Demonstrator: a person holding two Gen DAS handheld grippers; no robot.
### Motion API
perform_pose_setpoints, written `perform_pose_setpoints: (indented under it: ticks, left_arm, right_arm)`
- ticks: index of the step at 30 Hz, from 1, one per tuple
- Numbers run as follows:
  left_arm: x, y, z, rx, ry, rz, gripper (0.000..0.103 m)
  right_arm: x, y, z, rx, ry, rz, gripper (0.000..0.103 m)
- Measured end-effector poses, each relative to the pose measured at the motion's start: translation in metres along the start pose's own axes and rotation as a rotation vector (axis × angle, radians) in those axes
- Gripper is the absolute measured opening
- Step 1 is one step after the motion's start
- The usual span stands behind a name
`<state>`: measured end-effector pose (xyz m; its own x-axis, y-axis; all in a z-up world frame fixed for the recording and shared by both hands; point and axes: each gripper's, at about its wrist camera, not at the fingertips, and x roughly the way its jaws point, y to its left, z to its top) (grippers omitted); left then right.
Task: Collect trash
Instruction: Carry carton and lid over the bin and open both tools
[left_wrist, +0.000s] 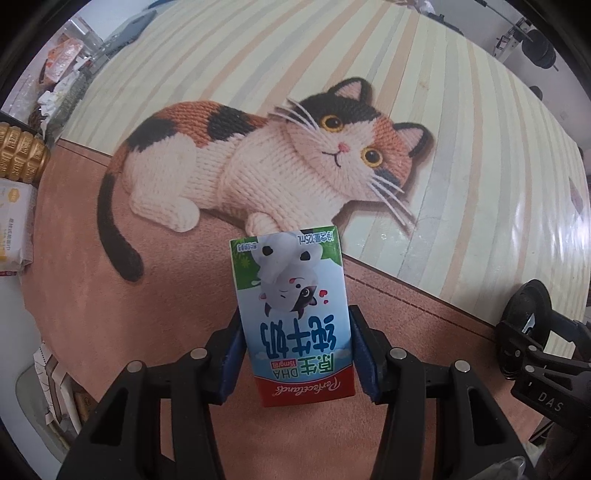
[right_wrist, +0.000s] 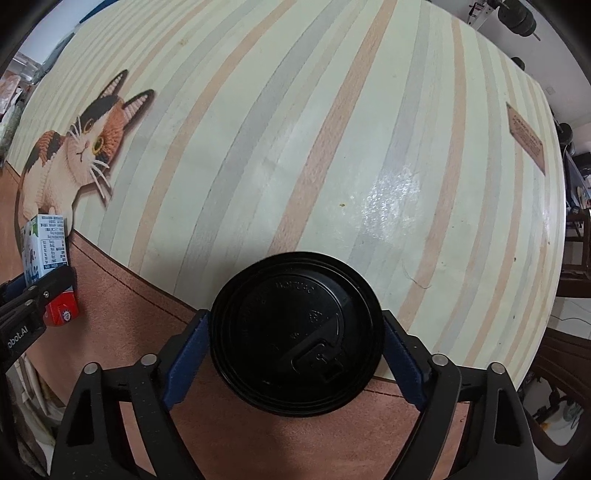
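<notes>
The right gripper (right_wrist: 295, 354) clamps a cup with a black lid (right_wrist: 295, 332) above the striped mat (right_wrist: 332, 147). At the left edge, the other gripper (right_wrist: 33, 299) holds a milk carton (right_wrist: 44, 247).

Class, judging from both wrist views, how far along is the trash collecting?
Done: two items picked up. In hand: the left tongs clamp a milk carton; the right tongs flank a black-lidded cup, seemingly gripping it. Left: no bin shows, so both await dropping, and wrappers remain at the table's edge.

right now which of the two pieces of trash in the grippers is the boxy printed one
The milk carton, held between the left gripper pads: a rectangular box with a cartoon cow. The right gripper holds a round cup with a plain black lid.
</notes>
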<state>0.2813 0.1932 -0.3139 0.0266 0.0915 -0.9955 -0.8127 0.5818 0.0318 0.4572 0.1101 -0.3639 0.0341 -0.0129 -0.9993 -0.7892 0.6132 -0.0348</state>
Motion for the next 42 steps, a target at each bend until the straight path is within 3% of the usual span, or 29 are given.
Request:
perform_pose_setpoints:
  ticks: [8,15,22,27,30,34,39,42]
  left_arm:
    - [-0.040,0.008,-0.020,-0.010,-0.071,-0.032,0.048]
    - [-0.085,0.026,-0.065,-0.009,-0.141,-0.090,0.048]
    - [-0.119,0.058,-0.146,-0.004,-0.206,-0.171,0.048]
    - [-0.126,0.089,-0.218,-0.004,-0.208,-0.197,0.048]
    - [-0.111,0.110,-0.259,-0.024,-0.161,-0.207,0.048]
    - [-0.061,0.131,-0.306,-0.065,-0.056,-0.193,0.048]
    - [0.037,0.147,-0.350,-0.158,0.085,-0.191,0.048]
    - [0.102,0.150,-0.366,-0.200,0.146,-0.193,0.048]
  right_arm:
    - [-0.024,0.010,-0.019,0.002,-0.040,0.044,0.087]
    - [-0.066,0.026,-0.053,0.003,-0.115,0.082,0.087]
    - [-0.116,0.048,-0.122,0.026,-0.203,0.132,0.087]
    - [-0.139,0.067,-0.211,0.066,-0.240,0.173,0.087]
    - [-0.137,0.081,-0.261,0.083,-0.225,0.206,0.087]
    - [-0.108,0.104,-0.327,0.090,-0.153,0.257,0.087]
    - [-0.036,0.125,-0.394,0.070,-0.026,0.276,0.087]
    - [0.035,0.132,-0.424,0.072,0.054,0.267,0.087]
